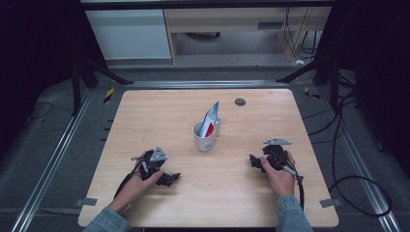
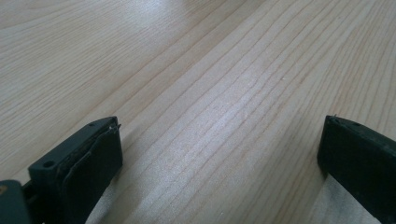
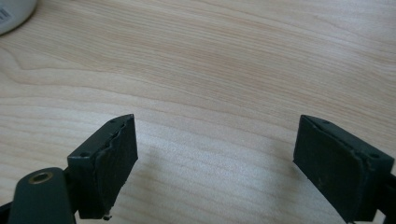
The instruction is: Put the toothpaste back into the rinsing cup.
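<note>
On the light wooden table (image 1: pixel 145 111), a white mug (image 1: pixel 203 137) stands near the middle with a red, white and blue tube (image 1: pixel 210 118) leaning upright inside it. The left gripper (image 1: pixel 170 179) rests low on the near left of the tabletop, its jaws spread wide over bare wood. The right gripper (image 1: pixel 255 161) sits near the right side, jaws likewise wide apart and holding nothing, the mug's base (image 3: pixel 11 14) just visible at the corner of its own view

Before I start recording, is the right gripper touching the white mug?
Apart. The high view shows bare table between the right gripper and the white mug; its jaws stand open on nothing.
</note>
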### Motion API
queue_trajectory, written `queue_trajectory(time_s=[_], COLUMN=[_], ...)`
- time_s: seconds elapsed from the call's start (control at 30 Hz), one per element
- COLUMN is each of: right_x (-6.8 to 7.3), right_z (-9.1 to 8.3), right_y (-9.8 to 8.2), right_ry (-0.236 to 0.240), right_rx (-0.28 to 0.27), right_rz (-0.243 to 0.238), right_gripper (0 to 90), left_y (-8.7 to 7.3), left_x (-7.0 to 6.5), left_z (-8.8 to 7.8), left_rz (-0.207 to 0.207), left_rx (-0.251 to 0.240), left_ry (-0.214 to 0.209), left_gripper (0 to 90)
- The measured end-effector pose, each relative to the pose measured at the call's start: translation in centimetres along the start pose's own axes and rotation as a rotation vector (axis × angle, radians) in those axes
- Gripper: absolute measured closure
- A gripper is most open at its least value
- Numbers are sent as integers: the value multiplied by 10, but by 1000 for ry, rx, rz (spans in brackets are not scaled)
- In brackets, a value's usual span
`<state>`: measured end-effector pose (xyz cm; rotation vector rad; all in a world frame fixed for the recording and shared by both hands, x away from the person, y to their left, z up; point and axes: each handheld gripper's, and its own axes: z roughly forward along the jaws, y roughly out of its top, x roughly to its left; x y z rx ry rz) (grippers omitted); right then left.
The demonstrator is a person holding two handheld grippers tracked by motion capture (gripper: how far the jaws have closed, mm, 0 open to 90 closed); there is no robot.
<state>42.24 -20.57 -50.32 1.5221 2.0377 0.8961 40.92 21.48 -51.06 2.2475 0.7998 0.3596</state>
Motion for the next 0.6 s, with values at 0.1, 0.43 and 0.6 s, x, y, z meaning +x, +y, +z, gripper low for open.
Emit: queue_trajectory(time_s=[0.1,0.43,0.6], right_x=[1,10,12], right_z=[8,20,21], right_y=[0,4,5], right_ry=[-10,-53,-65], right_rx=[2,-17,-14], right_rz=[8,3,15], right_gripper=[124,24,14], left_y=[0,0,0], left_x=[0,0,0], left_z=[0,0,0], left_rz=[0,0,0], left_rx=[0,0,-1], left_ry=[0,0,0], left_gripper=[0,0,0])
